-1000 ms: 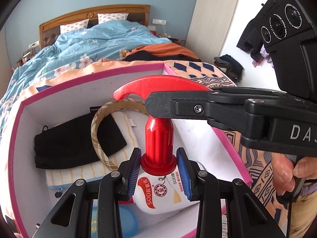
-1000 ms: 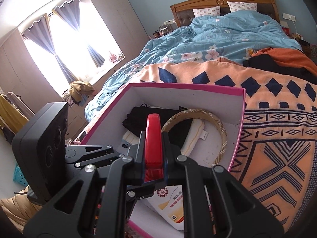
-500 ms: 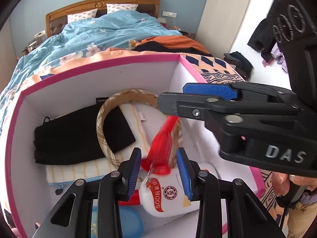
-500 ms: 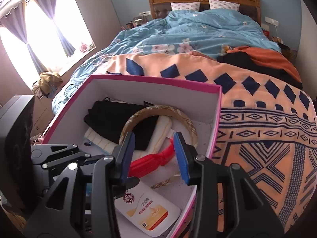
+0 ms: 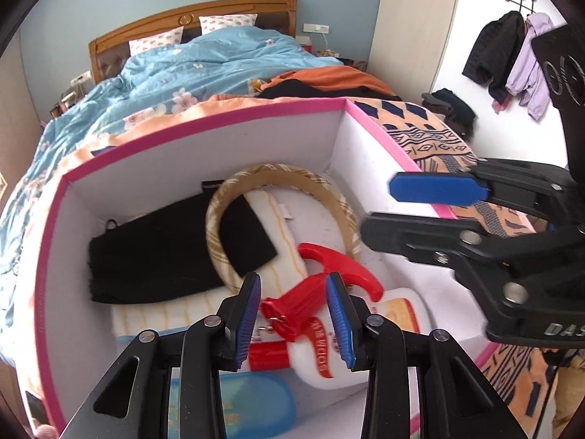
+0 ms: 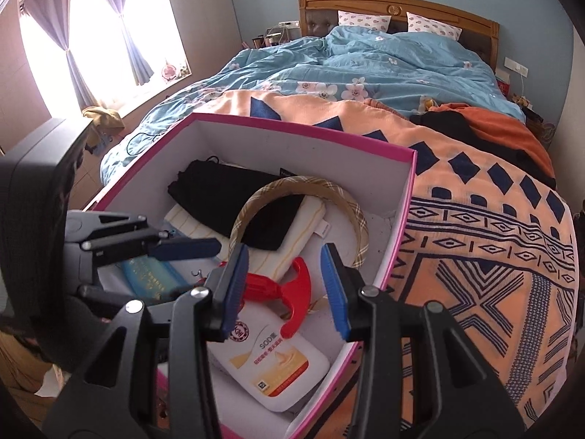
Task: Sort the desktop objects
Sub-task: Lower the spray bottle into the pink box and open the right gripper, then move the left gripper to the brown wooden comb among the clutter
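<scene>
Both my claws hang over the pink box, and the bottle lies inside it.

My left claw [image 5: 294, 316] is spread, its blue pads [image 5: 248, 316] either side of the red pump [image 5: 314, 285] of the white bottle [image 6: 278, 362] without pressing on it; I am holding nothing there. My right claw [image 6: 283, 291] is released too, with the pump head seen between its fingers [image 6: 234, 289] but apart from them. The bottle lies on its side at the near end of the box [image 6: 402, 219], pump pointing toward the far wall. Beside it lie a plaid ring [image 5: 278, 179], a black cloth [image 5: 157, 248] on a folded cream towel [image 6: 292, 248] and a blue case [image 5: 252, 402]. The box sits on the patterned blanket [image 6: 482, 256] of a bed.
</scene>
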Demonstrator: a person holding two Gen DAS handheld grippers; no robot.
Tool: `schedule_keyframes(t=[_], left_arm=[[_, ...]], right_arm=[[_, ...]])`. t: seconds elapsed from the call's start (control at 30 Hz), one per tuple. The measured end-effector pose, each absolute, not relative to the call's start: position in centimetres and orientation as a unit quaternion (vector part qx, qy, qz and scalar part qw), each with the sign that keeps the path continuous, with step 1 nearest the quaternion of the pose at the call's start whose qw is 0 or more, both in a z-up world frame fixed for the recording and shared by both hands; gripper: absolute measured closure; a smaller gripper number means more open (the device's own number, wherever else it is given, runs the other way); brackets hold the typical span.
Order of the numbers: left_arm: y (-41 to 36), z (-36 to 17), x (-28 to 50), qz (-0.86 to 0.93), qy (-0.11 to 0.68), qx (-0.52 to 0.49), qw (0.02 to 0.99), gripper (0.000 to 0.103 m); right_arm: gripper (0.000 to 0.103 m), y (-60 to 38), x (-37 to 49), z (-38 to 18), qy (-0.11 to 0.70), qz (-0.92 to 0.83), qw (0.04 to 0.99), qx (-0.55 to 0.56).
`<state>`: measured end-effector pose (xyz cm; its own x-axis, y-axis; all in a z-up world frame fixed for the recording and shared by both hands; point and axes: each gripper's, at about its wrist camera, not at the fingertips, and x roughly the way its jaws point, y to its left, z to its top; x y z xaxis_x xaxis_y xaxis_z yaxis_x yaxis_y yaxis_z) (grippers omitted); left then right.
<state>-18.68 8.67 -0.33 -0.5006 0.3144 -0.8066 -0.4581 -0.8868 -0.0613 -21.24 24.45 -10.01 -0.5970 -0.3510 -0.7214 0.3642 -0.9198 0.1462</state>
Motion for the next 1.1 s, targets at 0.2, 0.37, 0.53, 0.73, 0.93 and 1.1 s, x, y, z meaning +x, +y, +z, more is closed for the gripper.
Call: schedule_keyframes(t=[0.2,0.37,0.53,0.73,0.93,1.1], left_arm=[[8.8,-0.6,-18.3,0.861,0.116,-0.446,0.213,0.065],[8.3,-0.2,-17.3,0.860,0.101,-0.443,0.234,0.065],[7.1,1.3,-14.2,0.870,0.090,-0.412,0.255,0.061],[5.7,2.9,-9.1,0.881,0.098,-0.369,0.278,0.050],[5.2,1.0,-5.3,0.871,0.131,-0.377,0.285,0.049],[4.7,-2.0,-3.7,0.853,0.135,-0.414,0.288,0.049]], right_arm=[[0.060,24.7,-19.9,-9.7,0.001,-0.895,0.213,0.393],[0.060,24.8,-18.1,-9.5,-0.002,-0.896,0.224,0.384],[0.060,25.5,-14.9,-8.7,-0.014,-0.899,0.248,0.361],[0.060,25.4,-10.2,-8.5,-0.014,-0.895,0.283,0.346],[0.059,24.2,-6.6,-10.4,-0.004,-0.878,0.312,0.362],[0.059,24.0,-5.8,-13.0,-0.010,-0.867,0.304,0.395]])
